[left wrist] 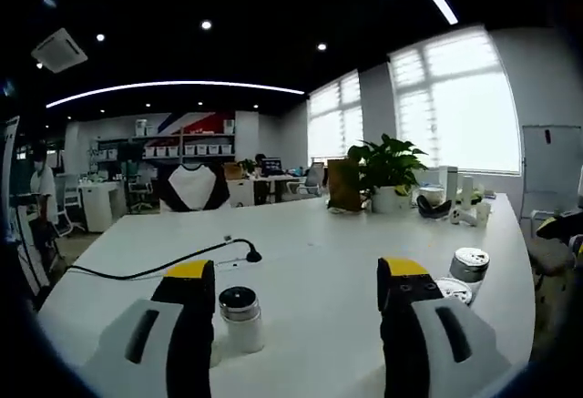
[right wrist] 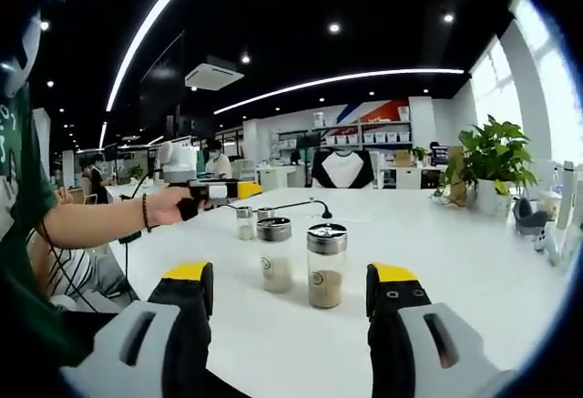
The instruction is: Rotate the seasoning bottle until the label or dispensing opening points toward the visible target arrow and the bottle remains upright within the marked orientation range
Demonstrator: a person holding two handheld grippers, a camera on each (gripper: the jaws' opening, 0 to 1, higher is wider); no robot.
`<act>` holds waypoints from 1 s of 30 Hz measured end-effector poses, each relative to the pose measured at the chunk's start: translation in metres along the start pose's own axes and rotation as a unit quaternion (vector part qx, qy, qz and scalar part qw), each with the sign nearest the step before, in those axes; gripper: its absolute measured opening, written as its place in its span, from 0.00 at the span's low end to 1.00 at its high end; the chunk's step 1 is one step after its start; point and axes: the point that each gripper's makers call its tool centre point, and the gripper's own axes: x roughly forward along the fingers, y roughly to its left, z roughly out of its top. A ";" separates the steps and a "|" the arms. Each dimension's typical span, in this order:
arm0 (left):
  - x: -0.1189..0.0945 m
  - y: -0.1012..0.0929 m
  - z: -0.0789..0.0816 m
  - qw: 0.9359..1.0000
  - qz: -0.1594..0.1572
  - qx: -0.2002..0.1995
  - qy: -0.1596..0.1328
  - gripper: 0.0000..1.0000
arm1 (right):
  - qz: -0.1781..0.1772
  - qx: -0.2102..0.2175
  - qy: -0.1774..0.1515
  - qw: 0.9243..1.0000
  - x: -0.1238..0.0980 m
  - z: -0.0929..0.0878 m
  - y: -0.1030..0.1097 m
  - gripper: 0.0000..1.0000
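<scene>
A long, smooth white tabletop (right wrist: 474, 261) runs through the open office, matte and bare in the middle. In the right gripper view, the right tool (right wrist: 290, 293) hovers low over it with its grey, yellow-tipped jaws spread wide and nothing between them. Just ahead of that gap stand two seasoning bottles: the nearer one (right wrist: 326, 266) is a clear glass cylinder with a ribbed metal cap, a small round label on its front and pale granules filling its lower part; just beside it, apart, a second bottle (right wrist: 275, 255) of the same build stands upright. Two smaller jars (right wrist: 244, 222) sit farther back. Beyond them a person's hand (right wrist: 168, 205) holds the left tool (right wrist: 244, 189), of which only a yellow tip shows there.

In the left gripper view, the left tool (left wrist: 297, 280) is also wide open and empty. A short white jar with a shiny dark lid (left wrist: 240, 318) stands just beside its left jaw, and a metal-capped bottle (left wrist: 469, 267) stands by the right jaw. A black cable (left wrist: 164, 266) snakes across the tabletop, and a leafy potted plant (left wrist: 390, 172) in a white pot sits at the far end
</scene>
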 end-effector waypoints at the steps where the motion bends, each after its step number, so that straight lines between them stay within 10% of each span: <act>1: 0.002 0.001 -0.002 1.000 0.002 -0.001 0.000 0.76 | 0.000 0.000 0.000 1.000 0.000 0.000 0.000 0.69; 16: 0.031 0.032 -0.052 0.994 0.055 -0.081 0.055 0.69 | 0.000 0.006 -0.001 1.000 -0.001 0.000 0.005 0.69; 30: 0.049 0.050 -0.073 0.989 0.095 -0.074 0.090 0.56 | -0.002 0.009 0.000 1.000 -0.006 -0.001 0.001 0.68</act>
